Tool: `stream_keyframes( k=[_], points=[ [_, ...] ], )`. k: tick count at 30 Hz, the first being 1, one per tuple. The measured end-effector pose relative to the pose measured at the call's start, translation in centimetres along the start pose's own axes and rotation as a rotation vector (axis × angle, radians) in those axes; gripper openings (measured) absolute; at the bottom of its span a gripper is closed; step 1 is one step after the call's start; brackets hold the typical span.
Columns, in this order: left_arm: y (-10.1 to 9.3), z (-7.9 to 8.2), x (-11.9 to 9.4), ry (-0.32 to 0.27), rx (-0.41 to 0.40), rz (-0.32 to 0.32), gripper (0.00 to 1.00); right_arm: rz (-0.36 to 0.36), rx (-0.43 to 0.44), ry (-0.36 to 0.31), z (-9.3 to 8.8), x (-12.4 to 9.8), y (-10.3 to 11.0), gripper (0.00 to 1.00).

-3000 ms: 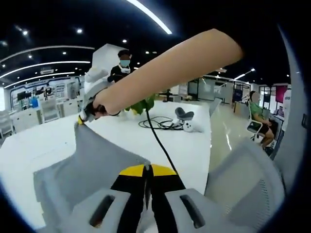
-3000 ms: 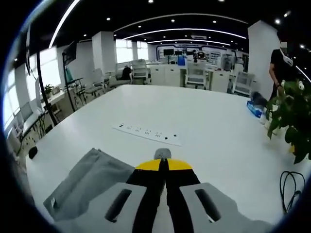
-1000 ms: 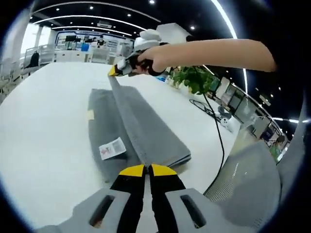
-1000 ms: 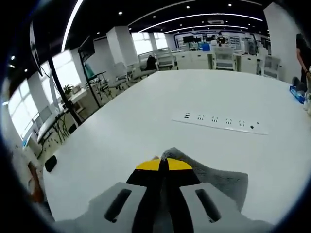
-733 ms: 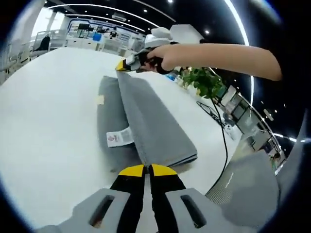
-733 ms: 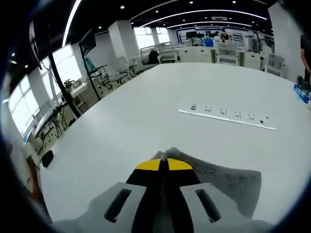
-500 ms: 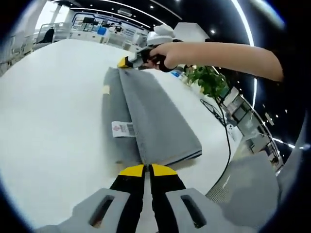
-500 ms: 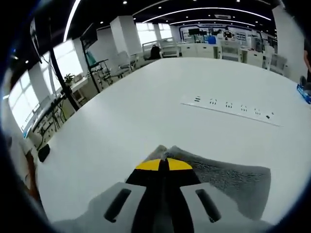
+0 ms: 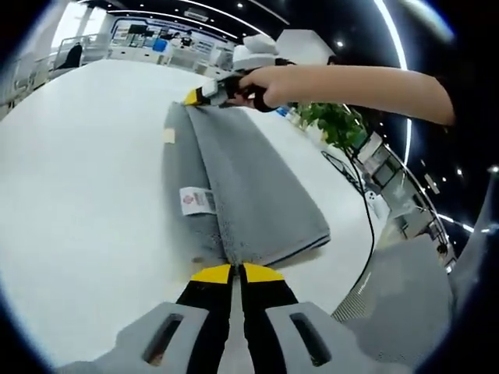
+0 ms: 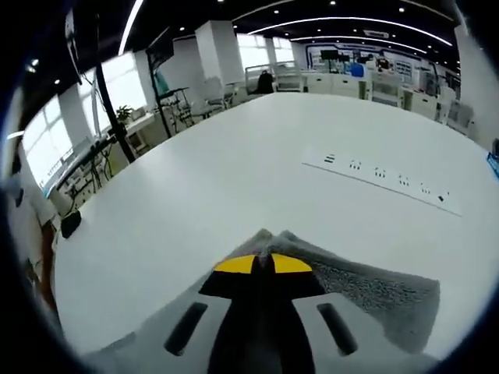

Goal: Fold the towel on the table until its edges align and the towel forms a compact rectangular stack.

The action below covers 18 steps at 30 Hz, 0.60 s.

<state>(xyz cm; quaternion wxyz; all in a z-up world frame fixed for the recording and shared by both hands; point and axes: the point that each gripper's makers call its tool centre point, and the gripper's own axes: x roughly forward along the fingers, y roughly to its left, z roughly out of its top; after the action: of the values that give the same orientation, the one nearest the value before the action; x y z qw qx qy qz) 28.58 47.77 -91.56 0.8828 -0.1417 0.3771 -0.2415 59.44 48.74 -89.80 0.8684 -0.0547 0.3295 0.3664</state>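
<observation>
Now | grey towel (image 9: pixel 234 195) soft, limp, light on worktop (image 9: pixel 70 195) | left tongs (image 9: pixel 233 273) pinch near corner, right tongs (image 10: pixel 263 263) pinch far corner | grip corners.

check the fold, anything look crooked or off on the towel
Slightly off. In the left gripper view the upper layer of the grey towel sits offset from the lower one, leaving a strip with the white label exposed along one side. Edges are not aligned yet.

- Towel (image 9: pixel 242 195): grey cloth, matt, finely napped; a white fabric label (image 9: pixel 196 200) sewn on.
- Table (image 10: pixel 234 179): white, smooth, faint sheen.
- Left gripper (image 9: pixel 232 274): matt plastic, yellow-tipped.
</observation>
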Motion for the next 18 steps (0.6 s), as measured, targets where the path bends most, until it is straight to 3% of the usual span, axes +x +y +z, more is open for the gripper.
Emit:
stream_keyframes(
  k=[8,12,15,18],
  points=[
    [-0.2,0.3,-0.4,-0.007,0.032,0.002,0.05,0.021,-0.083,-0.009,0.4,-1.4,-0.1,0.12],
    [0.1,0.1,-0.8,0.014,0.103,0.030,0.08,0.012,-0.083,-0.023,0.6,-2.8,-1.0,0.14],
    [0.6,-0.1,-1.3,0.033,0.177,0.084,0.21,0.008,-0.071,-0.022,0.4,-3.4,-1.8,0.17],
    [1.0,0.1,-1.8,0.025,0.235,0.111,0.21,0.011,-0.048,-0.024,-0.1,-4.5,-2.2,0.18]
  ],
)
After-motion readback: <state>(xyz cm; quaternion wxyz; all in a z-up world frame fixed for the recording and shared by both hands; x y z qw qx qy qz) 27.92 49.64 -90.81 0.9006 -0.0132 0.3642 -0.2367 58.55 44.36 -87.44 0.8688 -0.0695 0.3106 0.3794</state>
